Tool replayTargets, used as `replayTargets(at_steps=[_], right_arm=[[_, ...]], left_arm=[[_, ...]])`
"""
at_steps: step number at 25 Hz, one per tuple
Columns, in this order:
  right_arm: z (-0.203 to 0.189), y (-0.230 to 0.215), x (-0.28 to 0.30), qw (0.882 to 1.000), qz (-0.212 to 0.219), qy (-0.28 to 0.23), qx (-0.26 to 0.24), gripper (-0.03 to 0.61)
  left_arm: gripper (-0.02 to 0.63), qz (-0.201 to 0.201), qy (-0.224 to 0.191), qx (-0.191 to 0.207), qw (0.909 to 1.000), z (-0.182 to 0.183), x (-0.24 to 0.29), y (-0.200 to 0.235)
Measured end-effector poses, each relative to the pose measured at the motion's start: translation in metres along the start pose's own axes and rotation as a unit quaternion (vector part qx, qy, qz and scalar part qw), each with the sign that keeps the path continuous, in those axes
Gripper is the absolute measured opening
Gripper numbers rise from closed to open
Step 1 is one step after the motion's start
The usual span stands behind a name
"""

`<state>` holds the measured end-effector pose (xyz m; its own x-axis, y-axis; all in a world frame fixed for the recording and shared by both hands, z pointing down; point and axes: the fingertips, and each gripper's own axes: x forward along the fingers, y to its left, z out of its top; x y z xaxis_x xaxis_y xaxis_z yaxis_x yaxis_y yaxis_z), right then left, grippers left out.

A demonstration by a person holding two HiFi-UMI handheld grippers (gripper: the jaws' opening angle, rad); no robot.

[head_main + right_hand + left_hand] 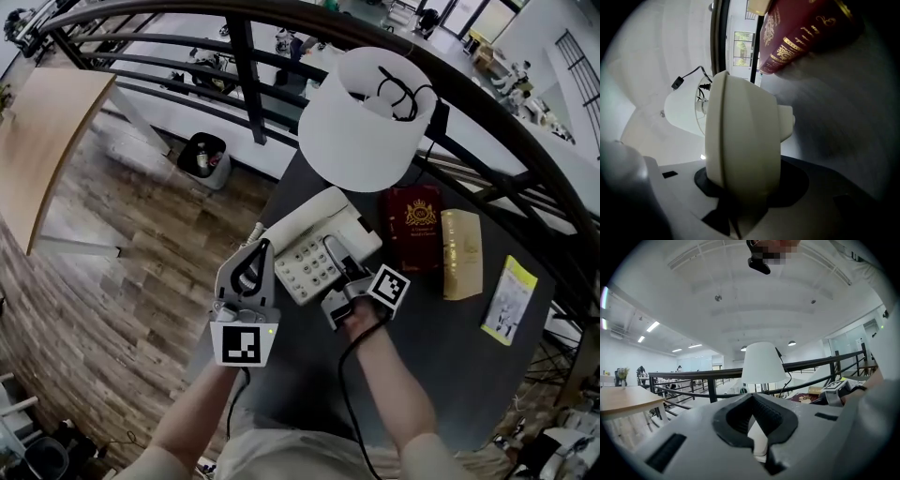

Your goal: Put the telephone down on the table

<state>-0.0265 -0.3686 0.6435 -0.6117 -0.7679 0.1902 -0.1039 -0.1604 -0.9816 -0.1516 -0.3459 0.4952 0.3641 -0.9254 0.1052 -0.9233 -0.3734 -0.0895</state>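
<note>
A cream push-button telephone [314, 246] sits between my two grippers over the dark table [441, 366], at its left side just in front of the lamp. My left gripper [255, 251] is shut on the telephone's left edge; in the left gripper view a cream sliver of telephone [758, 439] shows between the pads. On the near right side my right gripper [339, 272] is shut on the telephone, whose body [740, 140] fills the right gripper view. I cannot tell whether the telephone touches the table.
A white lamp shade [366, 117] stands just behind the telephone. To its right lie a red book [411, 228], a gold book [461, 253] and a yellow booklet [509, 300]. A black railing [244, 56] runs behind the table. The table's left edge drops to wooden floor.
</note>
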Motion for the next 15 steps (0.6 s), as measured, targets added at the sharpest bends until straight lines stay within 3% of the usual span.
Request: replayTargets(at_steps=[5, 15], right_arm=[[0.008, -0.018, 0.014, 1.000, -0.009, 0.000, 0.006, 0.201], [0.010, -0.028, 0.017, 0.998, -0.050, -0.007, -0.042, 0.216]], left_arm=[[0.005, -0.006, 0.009, 0.016, 0.9998, -0.024, 0.024, 0.001], [0.005, -0.020, 0.039, 0.008, 0.9990, -0.049, 0.027, -0.005]])
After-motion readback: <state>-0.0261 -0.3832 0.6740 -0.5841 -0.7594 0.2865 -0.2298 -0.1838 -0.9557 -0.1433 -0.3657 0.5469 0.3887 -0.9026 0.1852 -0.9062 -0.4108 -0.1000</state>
